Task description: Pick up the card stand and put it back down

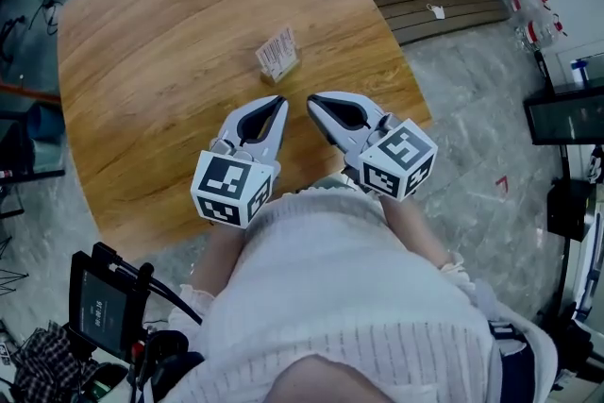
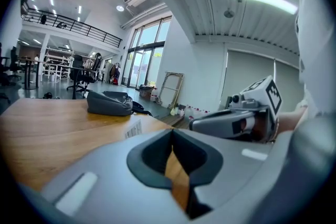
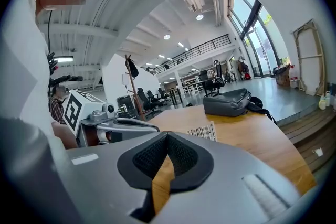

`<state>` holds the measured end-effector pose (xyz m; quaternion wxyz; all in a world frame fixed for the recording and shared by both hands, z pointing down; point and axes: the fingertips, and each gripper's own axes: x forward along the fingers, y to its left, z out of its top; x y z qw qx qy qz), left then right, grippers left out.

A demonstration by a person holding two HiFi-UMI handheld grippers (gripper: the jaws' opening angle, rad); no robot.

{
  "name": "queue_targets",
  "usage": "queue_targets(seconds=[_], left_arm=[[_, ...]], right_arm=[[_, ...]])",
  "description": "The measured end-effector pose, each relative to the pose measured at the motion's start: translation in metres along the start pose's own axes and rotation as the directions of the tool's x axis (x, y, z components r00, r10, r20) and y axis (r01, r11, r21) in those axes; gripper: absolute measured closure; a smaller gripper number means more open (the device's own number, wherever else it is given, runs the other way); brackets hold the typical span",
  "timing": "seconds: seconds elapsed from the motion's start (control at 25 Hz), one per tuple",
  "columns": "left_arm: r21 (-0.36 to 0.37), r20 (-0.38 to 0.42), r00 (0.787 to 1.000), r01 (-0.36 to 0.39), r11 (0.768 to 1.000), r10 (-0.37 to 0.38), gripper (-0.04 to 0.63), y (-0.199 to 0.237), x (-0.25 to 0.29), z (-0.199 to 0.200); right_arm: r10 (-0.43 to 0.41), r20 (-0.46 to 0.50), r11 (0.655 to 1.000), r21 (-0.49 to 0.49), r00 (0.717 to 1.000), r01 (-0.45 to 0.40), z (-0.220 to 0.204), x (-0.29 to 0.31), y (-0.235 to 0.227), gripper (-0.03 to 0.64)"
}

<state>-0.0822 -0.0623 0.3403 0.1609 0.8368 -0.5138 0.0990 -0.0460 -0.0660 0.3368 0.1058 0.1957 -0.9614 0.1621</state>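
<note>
- the card stand (image 1: pixel 277 55) is sitting on the wooden surface (image 1: pixel 160 52), just ahead of both grippers
- left gripper (image 1: pixel 279 101) and right gripper (image 1: pixel 312 100) are hovering side by side, fingers closed on nothing
</note>
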Motion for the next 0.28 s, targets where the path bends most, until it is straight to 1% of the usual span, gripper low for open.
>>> queue_targets(seconds=[0.28], left_arm=[[-0.009, -0.021, 1.000, 0.006, 1.000, -0.006, 0.588, -0.0014, 0.0001, -0.0078]], right_arm=[[0.014, -0.027, 1.000, -0.007, 1.000, -0.014, -0.0062, 0.0035, 0.0010, 0.617]])
